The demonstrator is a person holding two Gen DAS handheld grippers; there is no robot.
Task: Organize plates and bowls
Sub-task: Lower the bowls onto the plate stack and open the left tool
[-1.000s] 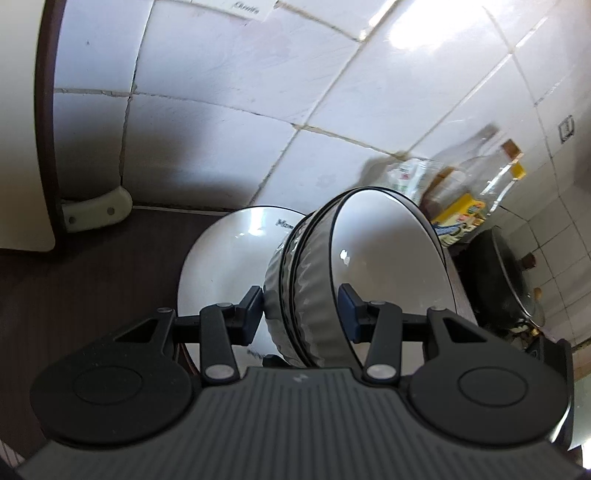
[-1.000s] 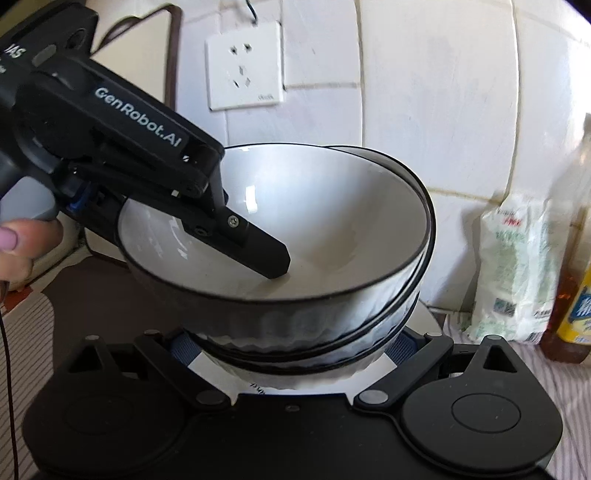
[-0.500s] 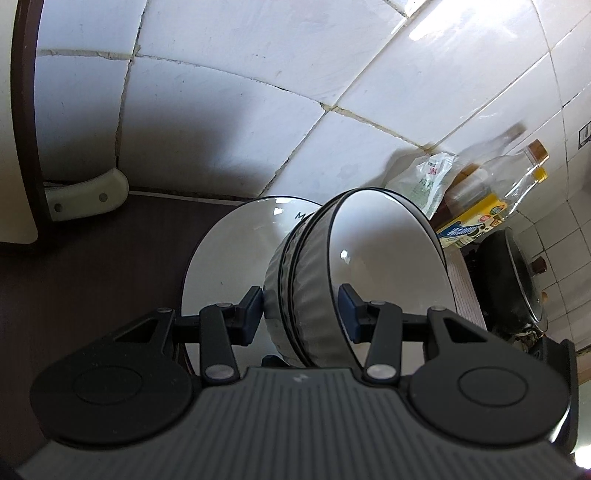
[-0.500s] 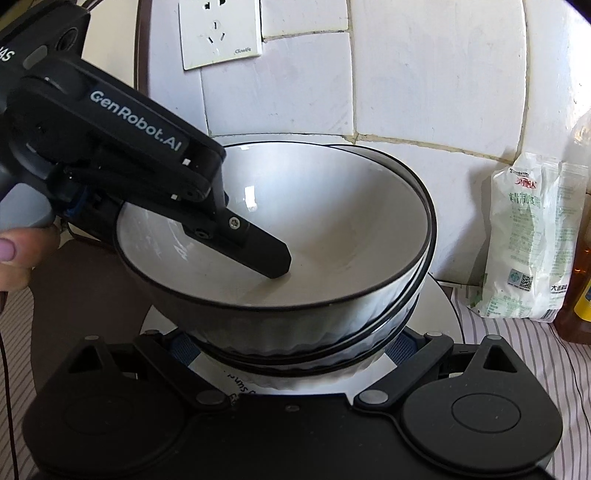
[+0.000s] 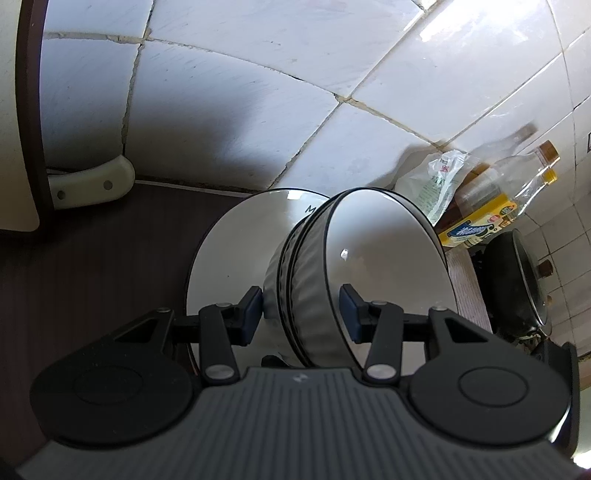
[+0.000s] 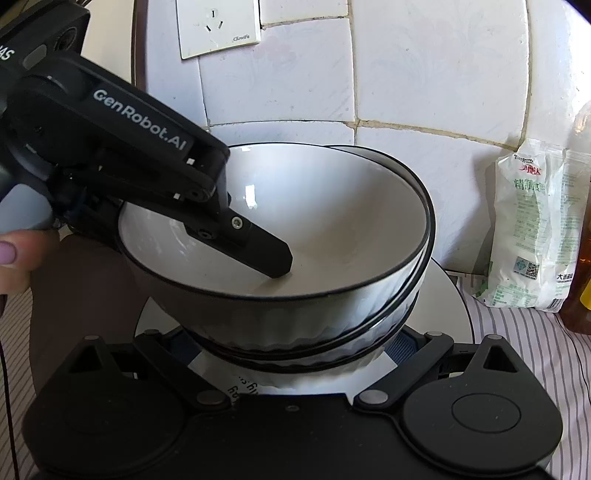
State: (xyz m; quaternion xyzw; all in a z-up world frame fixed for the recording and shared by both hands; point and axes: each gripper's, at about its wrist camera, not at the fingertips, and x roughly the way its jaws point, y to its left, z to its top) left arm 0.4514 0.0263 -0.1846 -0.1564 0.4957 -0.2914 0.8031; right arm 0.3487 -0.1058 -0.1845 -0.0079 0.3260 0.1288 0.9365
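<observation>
Two nested white bowls [image 5: 369, 258] [image 6: 332, 221] with black rims and ribbed sides sit just over a white plate [image 5: 236, 258] [image 6: 443, 295] on the dark counter; I cannot tell if they touch it. My left gripper [image 5: 302, 299] is shut on the stack's wall, one pad outside and one inside. In the right wrist view its inner finger [image 6: 258, 247] reaches down into the top bowl. My right gripper [image 6: 293, 343] stands wide around the lower bowl's base, blue pads against its sides and partly hidden by it.
A tiled wall with a socket [image 6: 218, 26] stands close behind. To the right are a white salt bag [image 6: 532, 229], oil bottles [image 5: 517, 177] and a black wok [image 5: 524, 273] on a striped cloth [image 6: 517, 332]. A person's thumb [image 6: 11, 254] shows at the left edge.
Both grippers and the bowls have sunk toward the plate, so the wall and socket have slid up in the views. Neither grip has changed.
</observation>
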